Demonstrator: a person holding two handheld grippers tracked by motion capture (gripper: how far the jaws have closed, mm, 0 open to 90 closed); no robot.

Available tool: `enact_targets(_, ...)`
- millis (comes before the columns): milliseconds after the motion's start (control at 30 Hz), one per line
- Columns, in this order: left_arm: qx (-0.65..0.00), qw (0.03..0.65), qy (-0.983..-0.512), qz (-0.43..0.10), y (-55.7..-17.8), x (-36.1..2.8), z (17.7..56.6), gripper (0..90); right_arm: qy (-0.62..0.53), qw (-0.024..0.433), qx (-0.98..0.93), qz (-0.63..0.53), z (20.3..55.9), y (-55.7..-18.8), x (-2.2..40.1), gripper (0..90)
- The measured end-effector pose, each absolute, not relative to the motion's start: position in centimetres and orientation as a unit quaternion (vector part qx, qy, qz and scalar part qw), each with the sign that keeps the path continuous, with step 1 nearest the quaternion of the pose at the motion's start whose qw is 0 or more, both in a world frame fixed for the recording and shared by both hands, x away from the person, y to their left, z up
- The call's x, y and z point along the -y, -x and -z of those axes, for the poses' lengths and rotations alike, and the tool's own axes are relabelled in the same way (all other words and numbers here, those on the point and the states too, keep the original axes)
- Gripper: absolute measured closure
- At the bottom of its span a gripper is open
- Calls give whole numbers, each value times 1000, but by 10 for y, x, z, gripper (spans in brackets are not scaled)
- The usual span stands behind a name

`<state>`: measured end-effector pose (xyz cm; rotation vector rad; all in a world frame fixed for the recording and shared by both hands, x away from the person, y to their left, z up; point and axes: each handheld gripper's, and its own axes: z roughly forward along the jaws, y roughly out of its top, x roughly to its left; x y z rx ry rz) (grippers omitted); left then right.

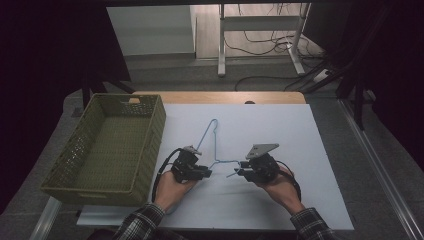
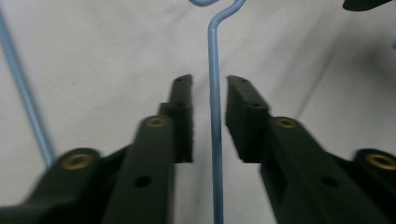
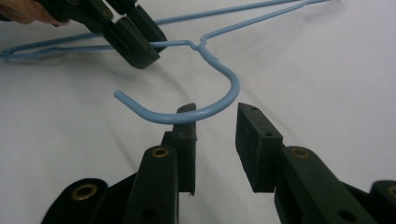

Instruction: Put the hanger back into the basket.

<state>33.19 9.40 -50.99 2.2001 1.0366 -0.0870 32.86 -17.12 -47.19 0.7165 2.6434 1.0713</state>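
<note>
sleeves: plaid cuffs (image 1: 145, 220) come in at the bottom of the high view, one to each hand.
basket: olive, woven, (image 1: 151, 131) at the table's left edge, nothing visible inside.
left hand: (image 1: 172, 186) holds the left gripper (image 1: 206, 172) just right of the basket, pointing right toward the hanger's neck.
left gripper: jaws spread; in its own view (image 2: 209, 93) a straight run of the blue wire lies in the gap between the pads, touching neither.
table: white top (image 1: 280, 125), wood strip at the far edge.
hanger: thin blue wire (image 1: 214, 142), flat on the table between the two grippers, one corner reaching toward the far side, hook end pointing at the right gripper.
hook: curved end (image 3: 205, 111) crosses just over the tip of the right gripper's left pad (image 3: 186, 122); whether it touches i cannot tell.
right gripper: (image 1: 241, 168) jaws spread, nothing pinched; in its own view (image 3: 217, 113) the left gripper (image 3: 140, 44) shows beyond, by the neck.
right hand: (image 1: 279, 186) holds it, grey plate (image 1: 261, 149) on top.
</note>
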Motion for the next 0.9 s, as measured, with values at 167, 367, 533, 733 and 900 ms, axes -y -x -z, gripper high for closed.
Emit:
enact_targets(167, -400, 347, -848, 32, -331, -93, 508, 864, -241, 100, -894, -365, 471, -328, 171, 676)
enact_targets(367, -405, 360, -841, 17, -330, -98, 499, 870, -244, 103, -891, -368, 470, -327, 173, 605)
enact_targets(533, -402, 397, -825, 8, -327, -111, 480, 872, -250, 101, -880, -390, 464, -327, 177, 577)
enact_targets(733, -396, 424, -814, 15, -324, -116, 471, 872, -238, 107, -866, -426, 450, -328, 166, 568)
enact_targets(900, -388, 440, -809, 34, -321, -116, 467, 872, -220, 117, -852, -461, 436, -331, 147, 567)
